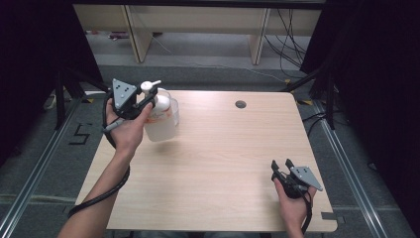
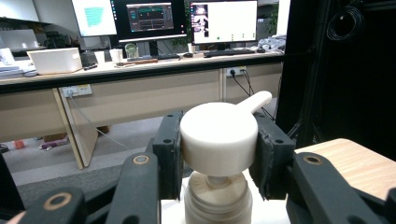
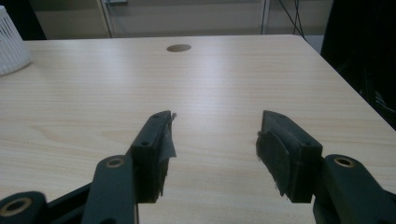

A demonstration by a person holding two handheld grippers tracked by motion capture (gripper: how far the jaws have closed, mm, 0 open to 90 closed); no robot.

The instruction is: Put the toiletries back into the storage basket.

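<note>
Left gripper (image 2: 218,154) closed on the white pump head (image 2: 218,137) of a translucent pump bottle (image 1: 159,119), both pads pressed against the head's sides; the bottle is at the far left of the wooden table (image 1: 223,163), the hand around it, with a clear cup (image 1: 173,110) just behind. Right gripper (image 3: 214,144) rests near the table's near right corner, well apart from the bottle, jaws spread wide with nothing between them

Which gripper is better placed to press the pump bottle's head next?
Left. The left gripper is shut on the pump head of the bottle; the right gripper is open over bare table, far away.
</note>
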